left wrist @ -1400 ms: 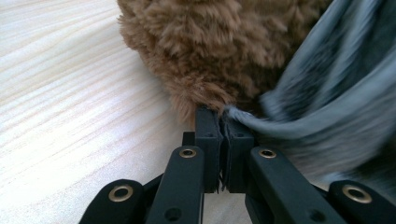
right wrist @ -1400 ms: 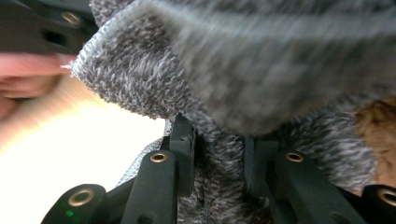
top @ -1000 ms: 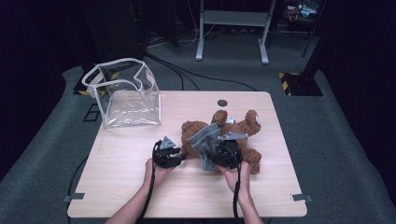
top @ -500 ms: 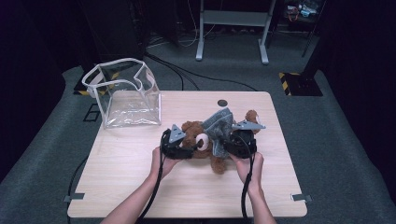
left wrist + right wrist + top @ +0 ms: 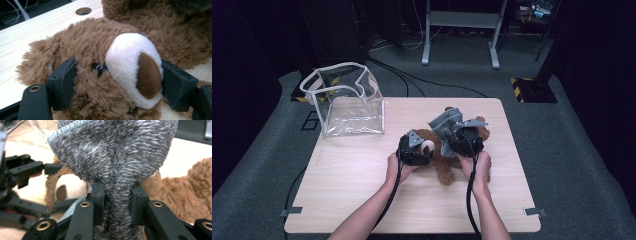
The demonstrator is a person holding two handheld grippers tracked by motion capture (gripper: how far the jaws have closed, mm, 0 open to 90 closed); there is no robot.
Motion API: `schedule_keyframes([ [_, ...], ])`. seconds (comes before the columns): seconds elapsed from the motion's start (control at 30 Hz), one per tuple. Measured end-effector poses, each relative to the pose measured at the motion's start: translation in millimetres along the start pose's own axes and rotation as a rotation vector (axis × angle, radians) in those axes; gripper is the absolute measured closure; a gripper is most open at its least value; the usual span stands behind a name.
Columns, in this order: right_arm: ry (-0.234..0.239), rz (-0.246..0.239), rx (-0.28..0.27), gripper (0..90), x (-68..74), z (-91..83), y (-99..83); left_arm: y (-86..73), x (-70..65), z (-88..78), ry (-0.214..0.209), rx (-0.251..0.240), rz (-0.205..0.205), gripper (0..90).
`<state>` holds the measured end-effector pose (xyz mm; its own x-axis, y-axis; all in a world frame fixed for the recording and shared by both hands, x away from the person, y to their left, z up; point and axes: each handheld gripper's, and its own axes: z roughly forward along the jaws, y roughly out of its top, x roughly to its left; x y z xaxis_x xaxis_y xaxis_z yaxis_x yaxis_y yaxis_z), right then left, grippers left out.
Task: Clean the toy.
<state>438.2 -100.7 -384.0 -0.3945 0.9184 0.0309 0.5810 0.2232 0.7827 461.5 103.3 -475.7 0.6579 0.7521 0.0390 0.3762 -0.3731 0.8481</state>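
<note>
**Bear's head in left claw, grey knit in right**

My left claw sits wide around the teddy bear head, jaws just opened, pads at the fur either side of the muzzle. My right claw pinches the grey knit garment narrow, held up over the bear for dressing. Bear lies right of bench centre; free wood toward near edge; clear bag at far-left corner.

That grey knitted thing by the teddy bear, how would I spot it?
Find the wooden table, then the brown teddy bear lying right of its middle. Just above the bear, the grey knitted cloth is pinched in the right hand-held gripper: the only grey, woolly thing there.
</note>
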Motion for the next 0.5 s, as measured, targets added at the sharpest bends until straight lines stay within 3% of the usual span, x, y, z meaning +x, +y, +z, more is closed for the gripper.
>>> schedule_keyframes([
  [0.13,0.022,-0.004,0.006,69.7,-1.3,6.6,10.0,-3.2,-1.9,-0.5,-0.008,0.000,0.007,24.2],
  [0.17,0.053,-0.018,0.020,69.7,0.7,10.0,12.6,-4.4,-3.3,0.0,-0.008,-0.011,0.001,24.5],
  [0.23,0.069,-0.057,0.067,69.9,9.4,21.1,17.4,-5.0,-3.9,-0.6,0.001,-0.012,0.019,24.7],
  [0.33,0.061,-0.092,0.126,70.2,15.2,41.2,20.2,-5.9,-4.4,-1.5,0.004,-0.008,0.028,24.9],
  [0.5,0.020,-0.086,0.179,70.9,10.5,63.9,28.1,-8.1,-4.3,-2.1,0.000,-0.014,0.026,25.4],
])
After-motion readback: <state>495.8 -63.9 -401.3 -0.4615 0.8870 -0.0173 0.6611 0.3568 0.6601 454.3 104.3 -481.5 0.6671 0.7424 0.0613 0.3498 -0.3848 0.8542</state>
